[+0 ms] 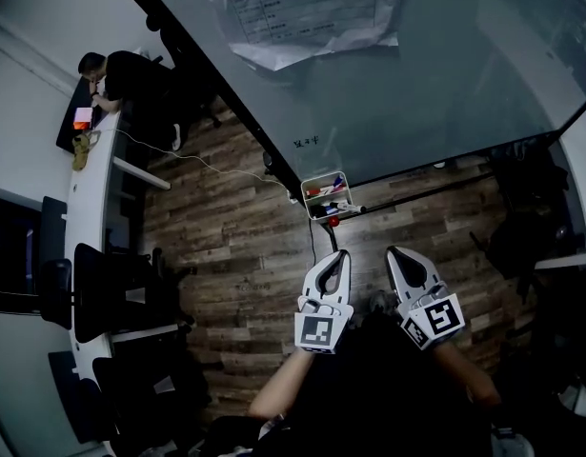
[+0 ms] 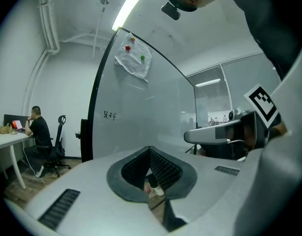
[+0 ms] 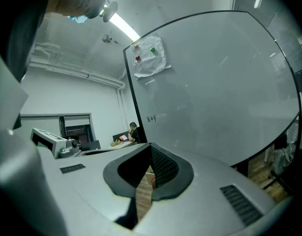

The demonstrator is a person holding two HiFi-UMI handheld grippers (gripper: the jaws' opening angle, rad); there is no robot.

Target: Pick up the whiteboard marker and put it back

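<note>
Task not begun, by the look of it. Left gripper and right gripper are held side by side, low in the head view, over the wood floor. Both point toward the foot of the whiteboard and stand apart from it. Left gripper view: jaws closed tip to tip, nothing between them, and only the board and room show beyond. Right gripper view: the same, jaws together and empty. The small tray hangs at the board's lower edge, just ahead of the two grippers. It holds several markers in red and blue. They are too small to tell which one is meant, and none is out of the tray. Neither gripper touches the tray. Left to do, as I judge it: close the gap to the tray, open a pair of jaws, take one marker out, then set it back in. A crumpled paper sheet is pinned high on the board. A person sits at a desk at far left, well clear of the work.
</note>
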